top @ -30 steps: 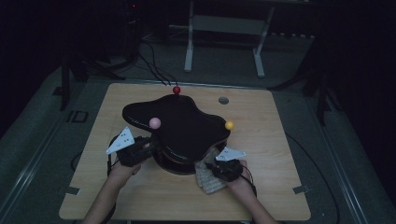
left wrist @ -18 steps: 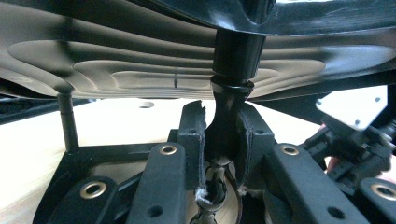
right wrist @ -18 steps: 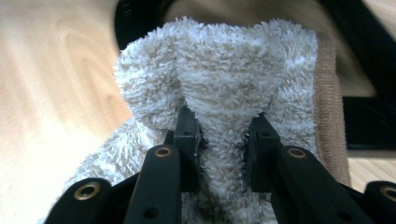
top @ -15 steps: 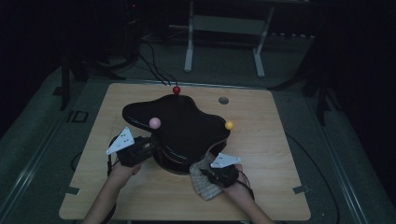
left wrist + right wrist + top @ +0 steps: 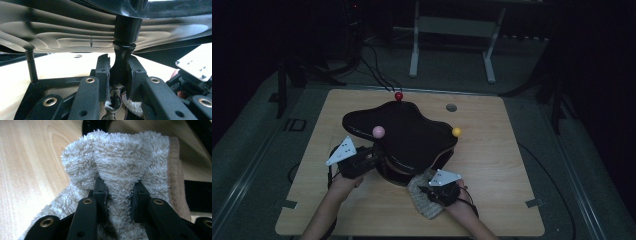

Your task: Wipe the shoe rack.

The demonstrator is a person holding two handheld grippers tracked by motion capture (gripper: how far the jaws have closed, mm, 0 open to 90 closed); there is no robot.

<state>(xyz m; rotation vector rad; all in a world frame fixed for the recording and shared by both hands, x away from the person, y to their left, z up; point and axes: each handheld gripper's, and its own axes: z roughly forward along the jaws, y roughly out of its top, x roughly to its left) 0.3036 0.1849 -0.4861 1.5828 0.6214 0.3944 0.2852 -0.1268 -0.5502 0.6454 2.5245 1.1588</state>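
Bench: wooden, dark room
My left gripper: clamped on stand post
My right gripper: pinching towel

My left gripper sits at the stand's left flank, jaws either side of its post; the top plate spreads above and ahead of me. A thin rod stands left of the jaws. My right gripper lies right of and nearer than the left, at the stand's near edge, with the towel between its jaws, bunched ahead of them on the table. A hole lies beyond the stand.
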